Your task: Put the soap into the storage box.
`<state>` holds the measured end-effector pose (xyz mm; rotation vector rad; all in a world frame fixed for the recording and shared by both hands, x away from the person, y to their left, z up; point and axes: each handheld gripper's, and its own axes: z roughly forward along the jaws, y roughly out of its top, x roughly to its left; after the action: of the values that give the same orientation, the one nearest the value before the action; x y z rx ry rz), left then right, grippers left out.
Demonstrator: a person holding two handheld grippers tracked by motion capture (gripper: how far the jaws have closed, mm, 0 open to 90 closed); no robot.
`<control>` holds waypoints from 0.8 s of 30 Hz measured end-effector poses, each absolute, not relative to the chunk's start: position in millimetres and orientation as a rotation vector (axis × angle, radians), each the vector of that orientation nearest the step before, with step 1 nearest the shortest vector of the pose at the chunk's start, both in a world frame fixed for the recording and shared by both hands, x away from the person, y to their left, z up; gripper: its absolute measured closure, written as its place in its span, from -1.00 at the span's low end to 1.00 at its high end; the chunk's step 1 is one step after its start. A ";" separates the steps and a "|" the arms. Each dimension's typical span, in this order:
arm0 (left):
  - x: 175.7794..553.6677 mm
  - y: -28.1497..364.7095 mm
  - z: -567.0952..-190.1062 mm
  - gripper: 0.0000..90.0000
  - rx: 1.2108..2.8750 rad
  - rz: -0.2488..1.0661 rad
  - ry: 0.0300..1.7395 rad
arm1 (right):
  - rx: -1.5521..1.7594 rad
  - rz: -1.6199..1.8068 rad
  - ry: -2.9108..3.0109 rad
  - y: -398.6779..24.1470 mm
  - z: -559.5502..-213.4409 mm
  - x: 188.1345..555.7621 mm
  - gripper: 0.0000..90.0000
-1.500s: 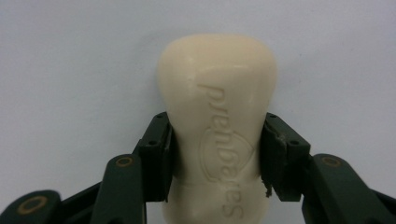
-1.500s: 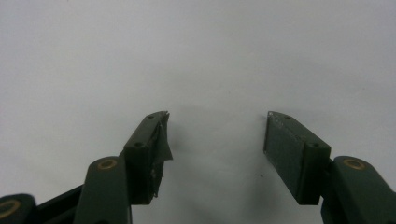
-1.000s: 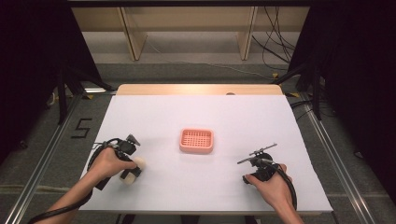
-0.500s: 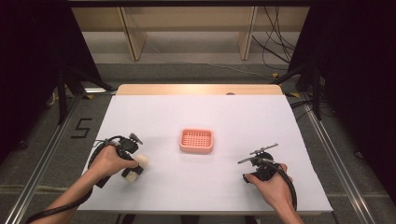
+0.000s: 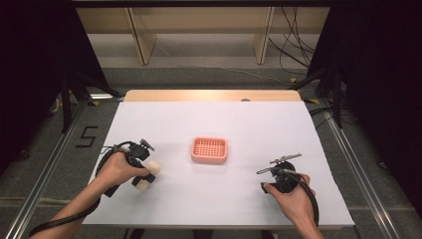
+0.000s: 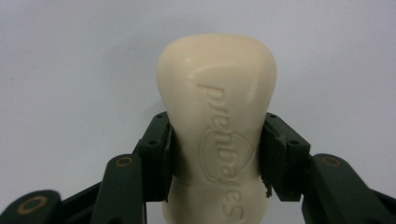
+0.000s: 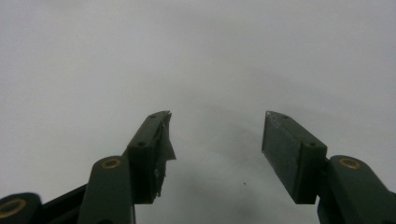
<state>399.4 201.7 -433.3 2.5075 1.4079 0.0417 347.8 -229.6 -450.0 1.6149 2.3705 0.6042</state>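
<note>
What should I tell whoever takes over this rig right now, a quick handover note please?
Left gripper: shut on the cream soap bar, held near the table's left front.
Right gripper: open, holding nothing, over bare table at the right front.
Pink soap dish: mid-table, nothing in it.
Done: soap is gripped.
Left: probably carry the soap to the dish, set it in and release.

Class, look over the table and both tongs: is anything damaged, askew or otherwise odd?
One thing: the pad lining on the right tongs is torn, a loose flap peeling off one pad. The soap bar sits squarely in the left tongs, and the pink tray lies flat.
</note>
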 end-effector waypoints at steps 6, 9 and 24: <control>402.7 194.5 -430.4 0.10 2.522 0.063 1.356 | 1.582 0.637 2.345 -233.2 -447.4 344.4 -0.02; 405.1 191.9 -428.8 0.10 2.544 0.064 1.317 | 1.573 0.644 2.343 -235.1 -446.4 342.2 0.00; 415.1 176.9 -423.3 0.10 2.569 0.103 1.161 | 1.575 0.664 2.289 -239.4 -442.9 332.9 0.07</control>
<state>415.1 176.9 -423.3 2.5694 1.1610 0.1030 332.9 -239.4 -442.9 1.5747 2.2885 0.6639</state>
